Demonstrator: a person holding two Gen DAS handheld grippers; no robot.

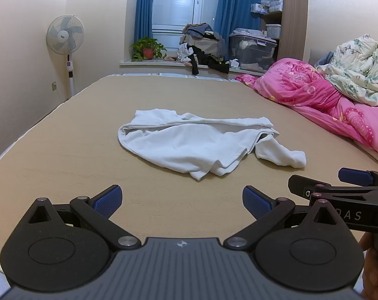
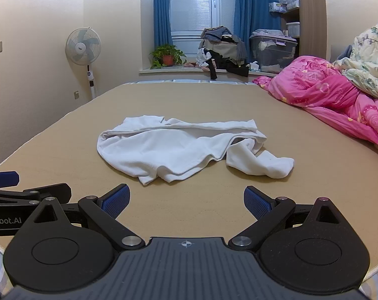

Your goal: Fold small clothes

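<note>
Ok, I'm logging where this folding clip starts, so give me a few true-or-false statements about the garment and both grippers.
1. The white garment lies crumpled on the tan mattress. True.
2. The left gripper is clamped on the garment. False: it is open, short of the cloth.
3. The right gripper is open and holds nothing. True.
4. The garment is already folded into a neat square. False: it is bunched, one sleeve trailing out.
5. A pink quilt lies at the bed's right side. True.
</note>
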